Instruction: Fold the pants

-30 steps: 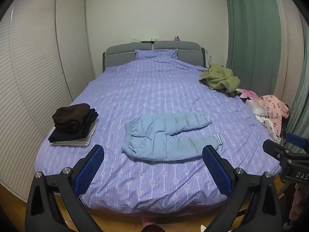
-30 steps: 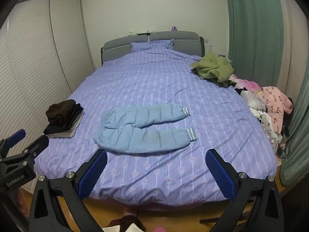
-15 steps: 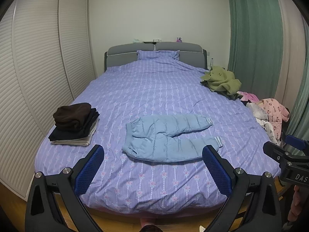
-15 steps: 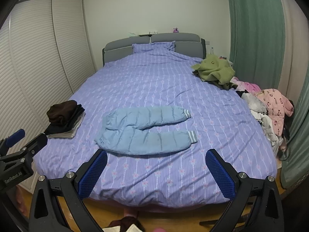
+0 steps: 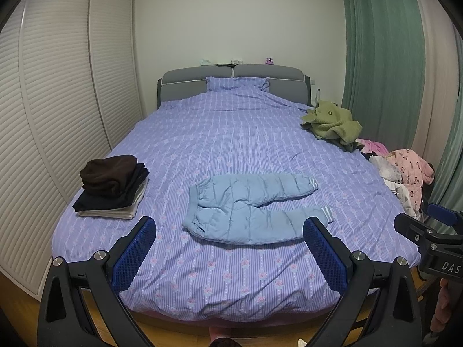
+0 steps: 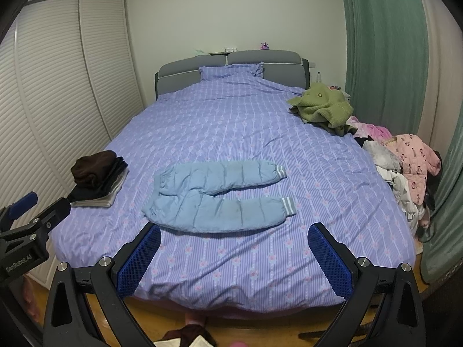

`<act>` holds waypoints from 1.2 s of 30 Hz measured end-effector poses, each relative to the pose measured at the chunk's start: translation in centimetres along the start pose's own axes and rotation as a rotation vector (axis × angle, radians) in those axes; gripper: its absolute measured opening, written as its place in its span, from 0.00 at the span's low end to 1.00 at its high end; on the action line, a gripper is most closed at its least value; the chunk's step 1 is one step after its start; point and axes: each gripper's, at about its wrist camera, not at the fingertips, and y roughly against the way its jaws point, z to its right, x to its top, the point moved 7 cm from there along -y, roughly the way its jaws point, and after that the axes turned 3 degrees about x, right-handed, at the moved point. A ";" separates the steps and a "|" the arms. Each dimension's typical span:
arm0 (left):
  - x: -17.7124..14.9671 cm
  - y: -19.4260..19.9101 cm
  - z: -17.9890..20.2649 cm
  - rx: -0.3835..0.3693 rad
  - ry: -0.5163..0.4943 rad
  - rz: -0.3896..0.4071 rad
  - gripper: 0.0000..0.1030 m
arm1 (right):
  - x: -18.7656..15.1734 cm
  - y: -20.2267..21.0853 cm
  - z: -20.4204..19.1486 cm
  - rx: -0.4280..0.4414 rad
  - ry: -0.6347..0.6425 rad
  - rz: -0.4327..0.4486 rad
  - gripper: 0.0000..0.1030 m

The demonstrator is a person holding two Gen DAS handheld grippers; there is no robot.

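Light blue padded pants (image 5: pixel 246 205) lie flat on the purple striped bed (image 5: pixel 231 133), waistband to the left, both legs spread apart toward the right with striped cuffs. They also show in the right wrist view (image 6: pixel 217 196). My left gripper (image 5: pixel 230 245) is open and empty, held off the foot of the bed, short of the pants. My right gripper (image 6: pixel 234 250) is open and empty, likewise short of the pants. Each gripper's side shows in the other's view, the right one (image 5: pixel 428 231) and the left one (image 6: pixel 29 217).
A stack of folded dark clothes (image 5: pixel 113 185) sits at the bed's left edge. A green garment (image 5: pixel 332 121) and a pile of pink and white clothes (image 5: pixel 405 173) lie along the right edge. Slatted wardrobe doors (image 5: pixel 58 115) stand left, green curtains (image 5: pixel 382 57) right.
Both views have tilted down a little and drawn back slightly; the bed and pants sit lower in the frames. The pants have not moved. Both grippers stay open.
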 end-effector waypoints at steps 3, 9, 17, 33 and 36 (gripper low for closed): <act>0.0 0.0 0.0 0.000 0.000 0.000 1.00 | 0.0 0.0 0.1 0.002 0.002 0.002 1.00; 0.1 -0.1 0.0 -0.002 0.003 -0.001 1.00 | -0.1 0.0 0.1 0.003 0.002 0.006 1.00; 0.3 -0.1 0.2 0.000 0.000 0.002 1.00 | -0.1 0.0 0.1 0.003 0.001 0.006 1.00; 0.2 -0.4 0.3 -0.008 0.001 -0.013 1.00 | -0.4 -0.2 0.8 0.000 -0.009 -0.004 1.00; 0.1 -0.7 0.3 -0.008 0.000 -0.019 1.00 | -0.5 -0.5 0.7 0.000 -0.009 -0.012 1.00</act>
